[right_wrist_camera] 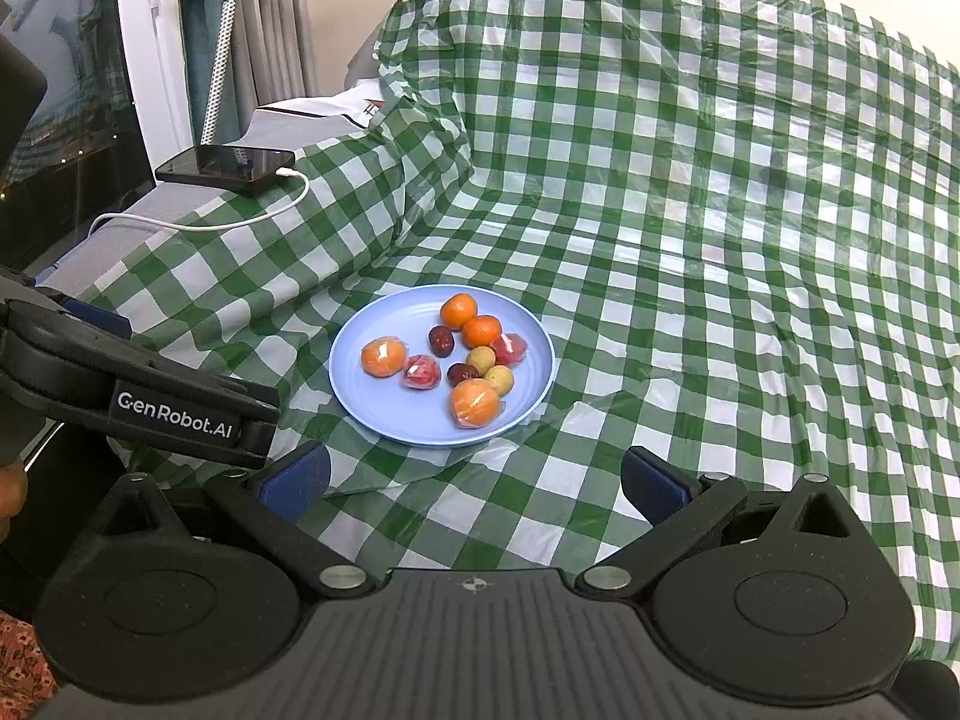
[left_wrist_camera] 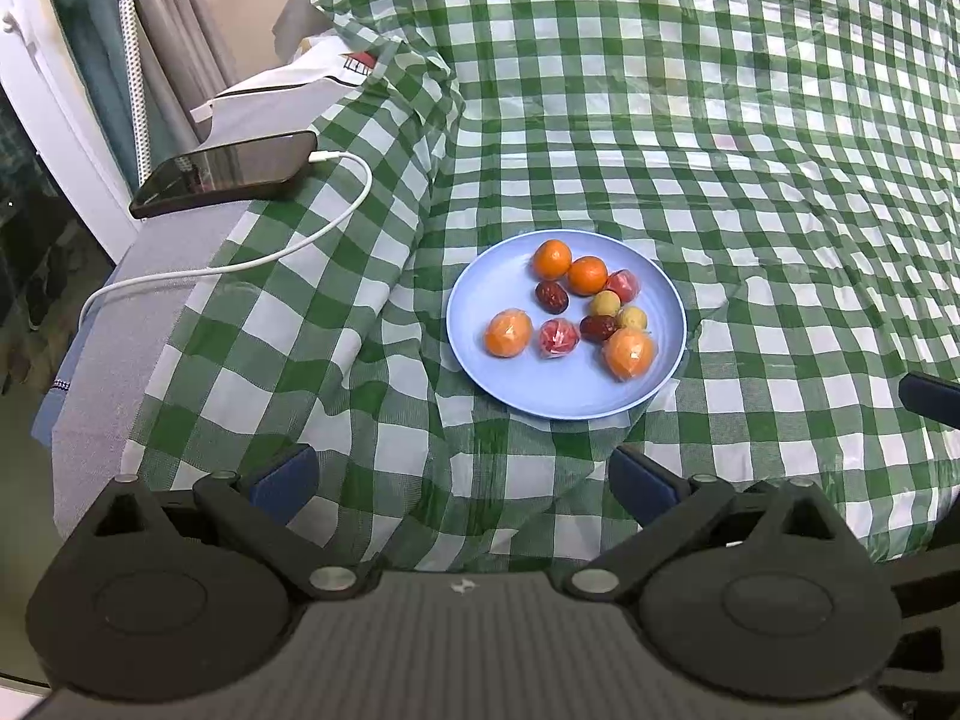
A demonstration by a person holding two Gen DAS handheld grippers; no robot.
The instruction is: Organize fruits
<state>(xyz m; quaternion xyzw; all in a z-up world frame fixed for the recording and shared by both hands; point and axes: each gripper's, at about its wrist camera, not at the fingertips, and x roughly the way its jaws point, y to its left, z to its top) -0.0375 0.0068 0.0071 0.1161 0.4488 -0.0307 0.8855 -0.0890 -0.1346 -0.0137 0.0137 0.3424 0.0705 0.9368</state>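
- The green-and-white checked cloth [left_wrist_camera: 690, 138] drapes over a soft, sofa-like surface; no fruit lies on the cloth itself in either view.
- The light blue plate [left_wrist_camera: 558, 390] sits on the cloth, just ahead of both grippers. All the fruit in view lies on it.
- The left gripper [left_wrist_camera: 462, 480] hangs short of the plate with its blue pads spread wide and nothing between them.
- The right gripper [right_wrist_camera: 474, 480] likewise stands back from the plate, its jaws wide apart and empty.
- A dark phone [left_wrist_camera: 225, 171] with a white charging cable [left_wrist_camera: 300, 246] rests on the grey ledge at the left, well apart from the plate.
- Two wrapped oranges [left_wrist_camera: 509, 333] lie at the plate's near left and near right, each in clear film.
- Two bare mandarins [left_wrist_camera: 552, 258] touch each other at the far side.
- Two wrapped red pieces [left_wrist_camera: 558, 338], one near the middle and one on the far right, look like peeled citrus; I cannot tell more.
- Two dark red jujubes [left_wrist_camera: 551, 296] and two small yellowish fruits [left_wrist_camera: 605, 303] sit among them.
- Judgement: the fruit is gathered on one plate, yet the kinds lie mixed, apart from the mandarin pair. This fits either a plate already filled or a mixed pile awaiting sorting by kind; the pictures do not settle which.
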